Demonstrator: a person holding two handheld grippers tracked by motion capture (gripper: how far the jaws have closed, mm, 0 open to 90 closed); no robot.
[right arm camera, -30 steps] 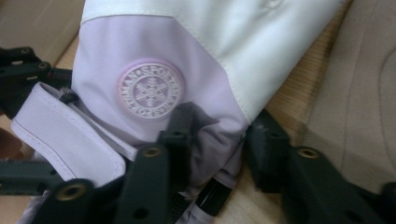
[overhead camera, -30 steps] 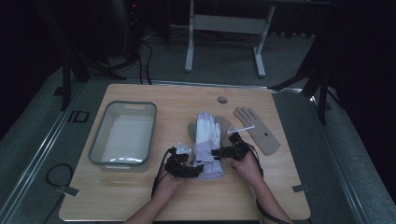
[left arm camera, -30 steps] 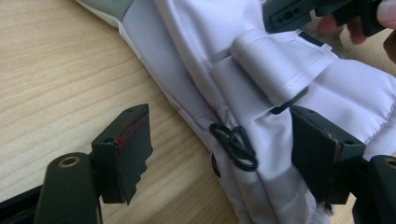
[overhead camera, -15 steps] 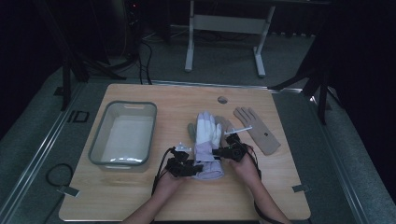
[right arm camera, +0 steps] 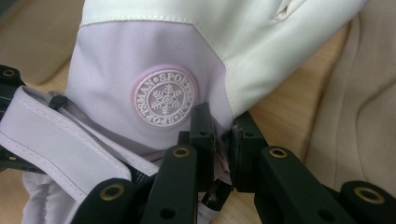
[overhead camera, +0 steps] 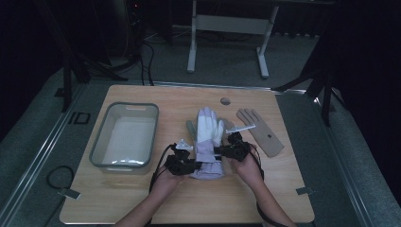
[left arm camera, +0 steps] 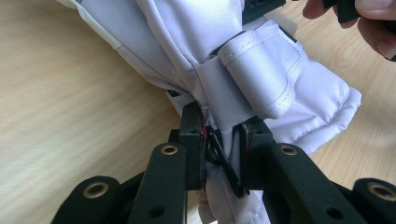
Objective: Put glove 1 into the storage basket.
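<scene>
Both tools pinched on one padded white-and-lilac ski glove [overhead camera: 206,142]

The glove lay mid-tabletop [overhead camera: 142,203], fingers pointing away — left tool [left arm camera: 223,140] clamped on the cuff's left edge, right tool [right arm camera: 220,135] on its right edge; its long axis ran between them, equally near both hands.

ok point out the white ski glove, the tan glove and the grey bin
white ski glove [overhead camera: 208,128], high view, on its palm area
tan glove [overhead camera: 263,134], high view, on its palm
grey bin [overhead camera: 96,153], high view, on its left rim

To your left sits a grey tub [overhead camera: 124,137] on the wooden table [overhead camera: 142,198] — well apart, a tan glove [overhead camera: 261,134] lies flat near a small round disc [overhead camera: 225,101].
</scene>
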